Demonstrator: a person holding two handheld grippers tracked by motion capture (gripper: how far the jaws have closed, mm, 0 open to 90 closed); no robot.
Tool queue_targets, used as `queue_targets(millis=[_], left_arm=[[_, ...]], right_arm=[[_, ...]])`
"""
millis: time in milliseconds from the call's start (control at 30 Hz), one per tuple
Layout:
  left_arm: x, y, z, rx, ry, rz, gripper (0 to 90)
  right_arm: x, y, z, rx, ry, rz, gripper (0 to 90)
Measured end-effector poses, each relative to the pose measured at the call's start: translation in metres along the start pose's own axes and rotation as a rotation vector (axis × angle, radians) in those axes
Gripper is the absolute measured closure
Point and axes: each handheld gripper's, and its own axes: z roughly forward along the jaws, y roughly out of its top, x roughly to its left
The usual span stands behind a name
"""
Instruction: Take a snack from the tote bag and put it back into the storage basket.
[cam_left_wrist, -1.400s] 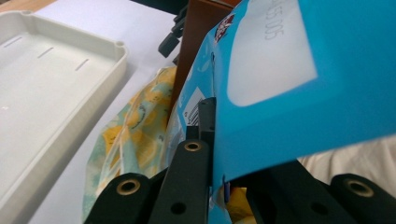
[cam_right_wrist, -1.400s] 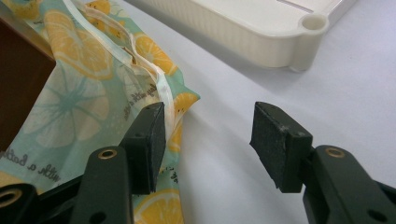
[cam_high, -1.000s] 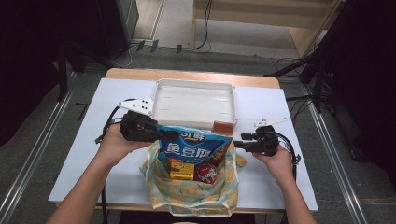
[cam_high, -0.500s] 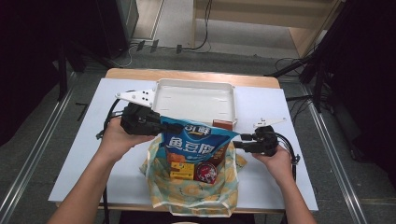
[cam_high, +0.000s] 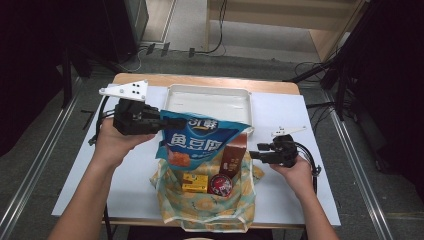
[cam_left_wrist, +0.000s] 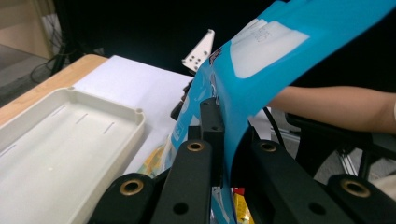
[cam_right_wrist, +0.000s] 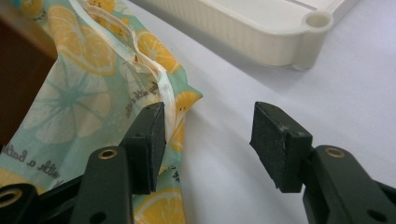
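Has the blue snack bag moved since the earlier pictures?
Yes. The blue snack bag, held in the left claw, has risen out of the lemon-print bag and now overlaps more of the white tray.
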Motion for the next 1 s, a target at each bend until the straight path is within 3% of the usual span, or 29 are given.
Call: queue_targets(millis=[233, 633, 1000], left_arm=[[0.002, -0.003, -0.019, -0.013, 0.056, -0.003, 90.0], [0.009, -0.011, -0.033, -0.012, 0.122, -0.031, 90.0], [0.029, -0.026, -0.036, -0.006, 0.150, -0.105, 89.9]], right_arm=[[0.000, 0.000, 0.000, -0.004, 0.001, -0.007, 46.3], [0.000, 0.001, -0.001, -0.008, 0.004, -0.006, 46.4], [0.001, 0.002, -0.001, -0.017, 0.014, -0.019, 46.3]])
